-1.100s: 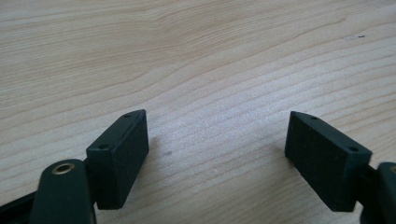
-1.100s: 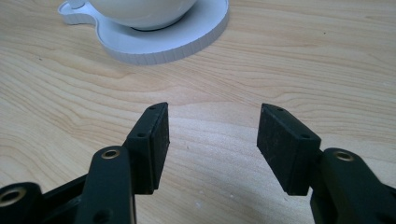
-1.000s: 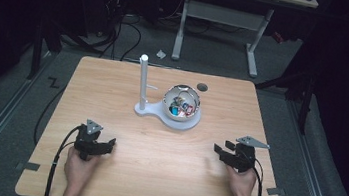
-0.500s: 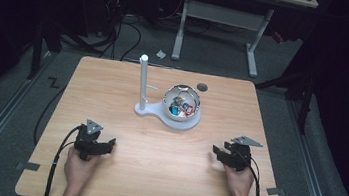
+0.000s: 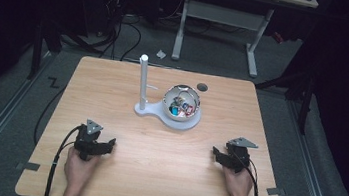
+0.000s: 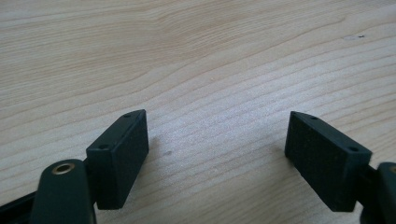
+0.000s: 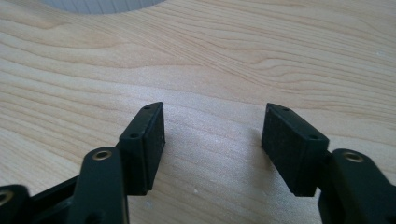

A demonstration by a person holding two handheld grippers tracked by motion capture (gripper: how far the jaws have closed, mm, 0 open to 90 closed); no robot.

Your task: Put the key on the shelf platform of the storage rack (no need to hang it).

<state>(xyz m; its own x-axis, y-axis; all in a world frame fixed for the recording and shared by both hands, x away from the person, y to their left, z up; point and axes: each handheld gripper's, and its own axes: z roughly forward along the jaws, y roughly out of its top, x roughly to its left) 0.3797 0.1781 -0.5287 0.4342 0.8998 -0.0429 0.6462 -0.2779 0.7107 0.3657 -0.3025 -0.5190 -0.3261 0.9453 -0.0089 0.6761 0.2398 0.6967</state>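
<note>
- Against the picture of a second ago, our right gripper (image 5: pixel 220 155) sits almost where it was, just a touch nearer the table's near edge; its fingers (image 7: pixel 145 140) have just been opening and now stand spread with only bare wood between them.
- Our left gripper (image 5: pixel 106 144) has kept its place; its fingers (image 6: pixel 122 154) are spread wide too, pinching nothing.
- The bowl (image 5: pixel 181 102) and the white post (image 5: pixel 141 81) have not shifted.
- The bowl, holding small coloured bits, sits on a white stand (image 5: pixel 160 114) near the far middle of the table (image 5: pixel 162 177); the post rises from that stand just left of the bowl.
- A small dark round hole (image 5: pixel 202 87) lies in the table just beyond the bowl, to its right.
- Both grippers rest well apart from the bowl, nearer us, one to each side; bare table lies between them and it.
- The bowl's mouth tilts toward us; the post's long axis stands upright.
</note>
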